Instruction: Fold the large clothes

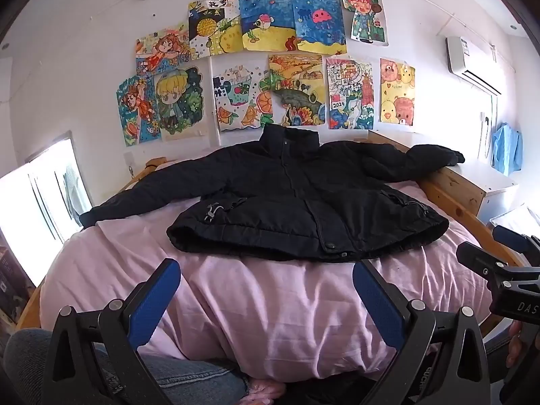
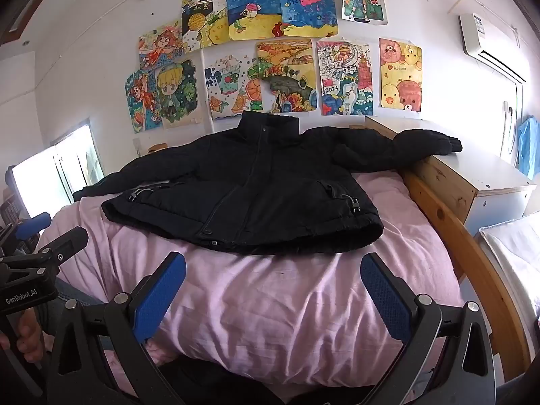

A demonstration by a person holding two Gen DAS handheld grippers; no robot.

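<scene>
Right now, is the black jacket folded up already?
No, the black jacket lies flat on the pink bedding with both sleeves spread out.

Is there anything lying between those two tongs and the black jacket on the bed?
Nothing visible. Only bare pink bedding lies between the open left tongs and the black jacket. The same holds for the open right tongs. The jacket lies spread out, one sleeve draped over the wooden bed rail.

Home bedroom — wooden-framed bed [image 2: 449, 222], pink sheet [image 2: 270, 303], children's drawings [image 2: 270, 54] on wall, air conditioner [image 2: 489, 44]
</scene>
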